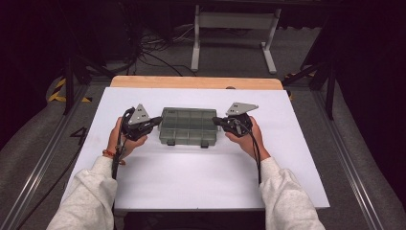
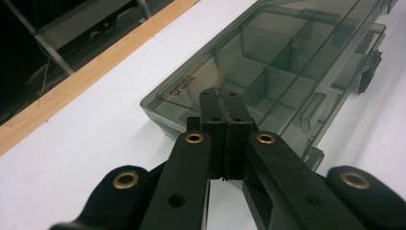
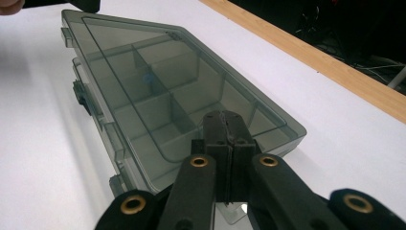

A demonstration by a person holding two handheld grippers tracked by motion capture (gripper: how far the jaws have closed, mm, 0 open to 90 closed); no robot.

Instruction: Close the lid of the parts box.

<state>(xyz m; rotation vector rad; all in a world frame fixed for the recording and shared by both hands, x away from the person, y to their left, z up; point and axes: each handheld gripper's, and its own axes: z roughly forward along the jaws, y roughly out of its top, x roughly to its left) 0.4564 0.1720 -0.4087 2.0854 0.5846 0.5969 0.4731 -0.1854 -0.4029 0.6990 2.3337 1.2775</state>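
1. A white table top (image 1: 201,182) sits in the middle, with a light wood strip (image 1: 196,82) along its far edge.
2. The floor (image 1: 230,52) is grey.
3. A white stand with two legs (image 1: 234,28) is on the floor behind the table.
4. Black cables (image 1: 153,48) lie in a tangle near it.
5. Metal rails (image 1: 43,163) run along both sides.
6. The room all around is very dark.

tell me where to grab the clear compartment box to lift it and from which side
Probably by its two short ends, one gripper from each side. The compartment box lies flat and closed, wide and thin, so its end edges suit the jaws. The left gripper and right gripper already sit at those ends, jaws shut; they would need to open first.
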